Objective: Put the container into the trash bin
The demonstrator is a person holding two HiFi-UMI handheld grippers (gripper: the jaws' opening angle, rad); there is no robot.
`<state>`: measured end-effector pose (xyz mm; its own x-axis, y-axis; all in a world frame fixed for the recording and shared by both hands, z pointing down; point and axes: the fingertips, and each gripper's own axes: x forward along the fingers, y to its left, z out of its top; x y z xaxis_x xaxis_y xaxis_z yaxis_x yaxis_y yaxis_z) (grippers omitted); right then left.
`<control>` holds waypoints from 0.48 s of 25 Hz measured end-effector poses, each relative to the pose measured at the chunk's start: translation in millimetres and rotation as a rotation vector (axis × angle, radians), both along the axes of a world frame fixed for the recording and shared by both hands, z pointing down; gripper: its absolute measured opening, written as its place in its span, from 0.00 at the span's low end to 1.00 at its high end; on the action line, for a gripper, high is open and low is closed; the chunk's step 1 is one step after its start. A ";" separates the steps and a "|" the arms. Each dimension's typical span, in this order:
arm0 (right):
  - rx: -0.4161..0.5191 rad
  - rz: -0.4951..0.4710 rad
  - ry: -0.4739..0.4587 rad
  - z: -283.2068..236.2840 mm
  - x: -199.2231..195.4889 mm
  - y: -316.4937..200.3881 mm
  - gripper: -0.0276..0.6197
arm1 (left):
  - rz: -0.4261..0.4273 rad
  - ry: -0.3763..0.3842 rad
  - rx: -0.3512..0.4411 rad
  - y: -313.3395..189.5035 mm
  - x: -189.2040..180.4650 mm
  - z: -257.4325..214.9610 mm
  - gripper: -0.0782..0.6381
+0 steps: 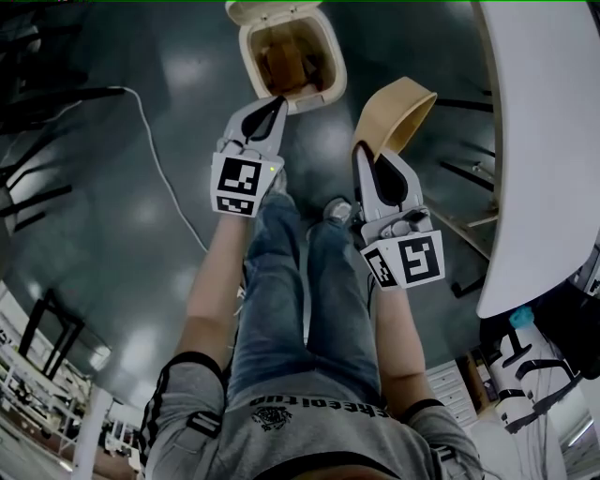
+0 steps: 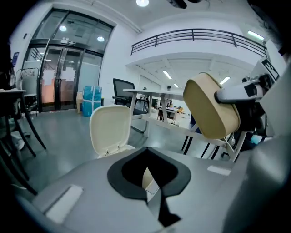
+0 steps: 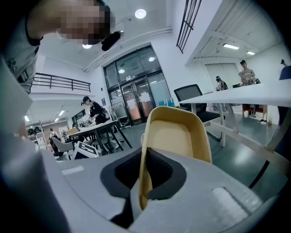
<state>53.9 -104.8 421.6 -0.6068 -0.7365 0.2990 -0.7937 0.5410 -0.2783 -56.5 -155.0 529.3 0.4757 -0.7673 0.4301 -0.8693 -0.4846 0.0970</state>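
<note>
The cream trash bin [image 1: 331, 75] stands on the dark floor ahead of my feet. Its lid [image 1: 267, 10] is flipped up, and brown contents show inside. In the left gripper view the raised lid [image 2: 110, 129] stands just beyond the jaws. My left gripper [image 1: 274, 101] hovers at the bin's near rim with its jaws shut and nothing held. Only a sliver of cream shows past the left gripper's [image 2: 152, 186] pads. My right gripper [image 1: 366, 150] is shut on one wall of the tan container [image 1: 401, 112], to the right of the bin. The empty container [image 3: 175, 136] is tilted up and also shows in the left gripper view [image 2: 211, 107].
A white table [image 1: 544, 141] runs along the right, its dark legs reaching toward the container. A thin cable [image 1: 159, 159] snakes over the floor at left. My legs and shoes are below the grippers. Desks, chairs and people stand farther off.
</note>
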 end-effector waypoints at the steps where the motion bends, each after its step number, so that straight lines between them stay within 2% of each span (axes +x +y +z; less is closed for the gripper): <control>1: 0.001 -0.004 0.000 -0.6 -1.1 0.5 0.07 | -0.002 0.002 0.011 1.5 -1.8 -4.7 0.13; 9: 0.020 -0.032 -0.006 -10.4 -10.1 2.6 0.07 | -0.026 0.042 0.108 14.5 -17.4 -51.5 0.13; 12: 0.025 -0.045 -0.008 -11.2 -14.2 1.9 0.07 | -0.036 0.085 0.178 16.8 -21.7 -73.0 0.12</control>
